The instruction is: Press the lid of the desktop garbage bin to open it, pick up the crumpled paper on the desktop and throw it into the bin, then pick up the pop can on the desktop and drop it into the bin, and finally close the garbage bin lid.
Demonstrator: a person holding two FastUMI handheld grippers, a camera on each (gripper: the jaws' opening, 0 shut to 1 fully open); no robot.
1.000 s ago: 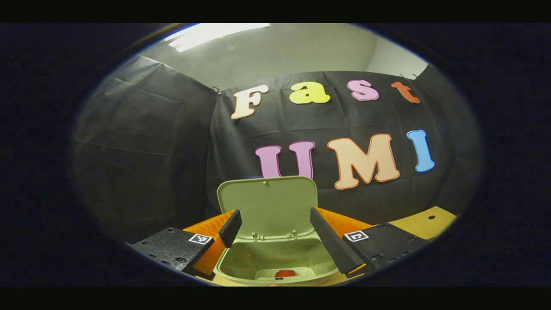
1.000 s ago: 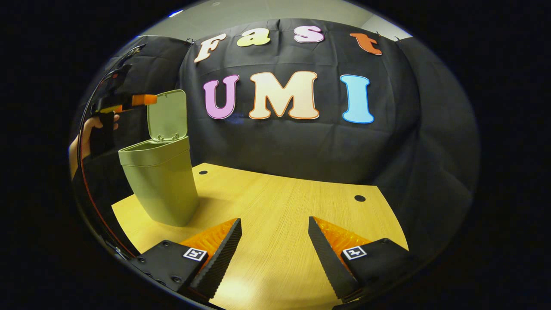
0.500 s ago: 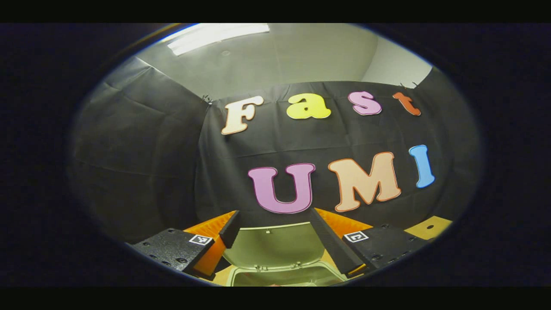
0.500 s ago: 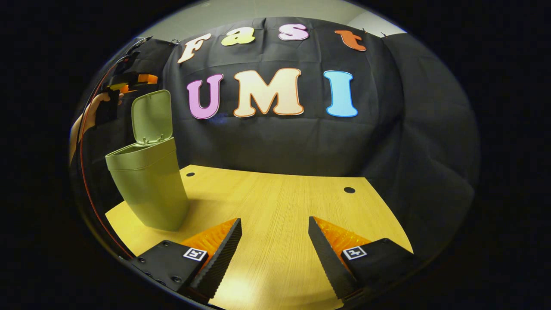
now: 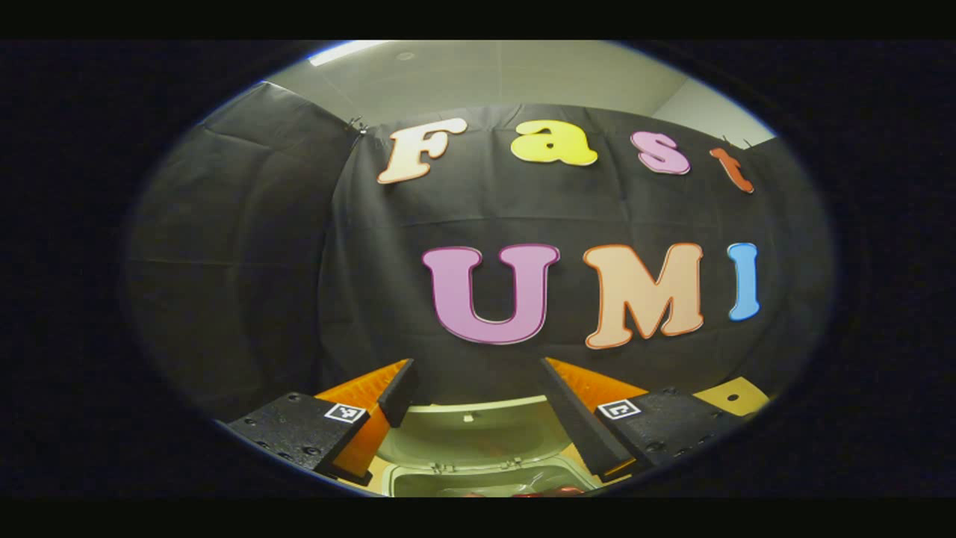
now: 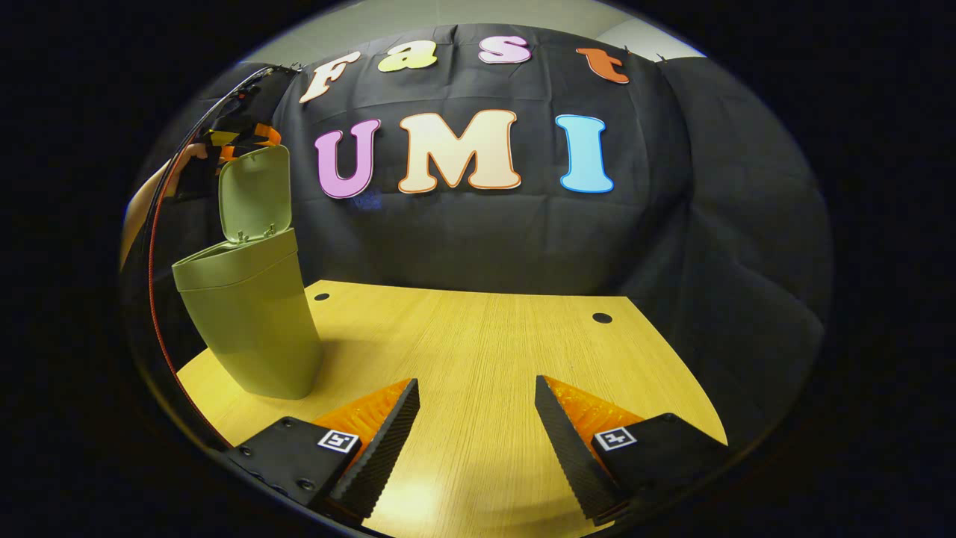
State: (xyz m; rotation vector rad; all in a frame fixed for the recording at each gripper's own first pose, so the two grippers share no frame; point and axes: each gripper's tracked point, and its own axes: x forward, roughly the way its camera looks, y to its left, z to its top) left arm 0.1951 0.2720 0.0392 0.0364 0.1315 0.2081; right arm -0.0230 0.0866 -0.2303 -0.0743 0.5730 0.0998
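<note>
Fingers of the right gripper [image 6: 476, 418] are seen nearest in the right gripper view, spread wide apart with nothing held between them, above the bare light wooden tabletop [image 6: 485, 351]. Two small dark round holes are noted in the tabletop farther back. At the left of that view, an olive-green plastic desktop bin [image 6: 246, 321] is placed upright on the table, its hinged flat lid [image 6: 255, 192] raised upright at the back of the rim. Just behind and above the lid's top edge, the left gripper [image 6: 243, 138] is seen, held by a hand [image 6: 190, 153]; the exact contact with the lid cannot be told.

In the left gripper view, the left gripper [image 5: 478, 407] is shown with its fingers wide apart and gripping nothing. Between and below them, the raised lid [image 5: 478, 433] and the bin's open mouth [image 5: 485, 486] are recorded. Something red and something pale lie inside the bin, at the picture's bottom edge; these are too cropped to identify. A corner of the tabletop [image 5: 736, 396] is visible at right. The black cloth wall [image 5: 246, 261] is hung behind.
</note>
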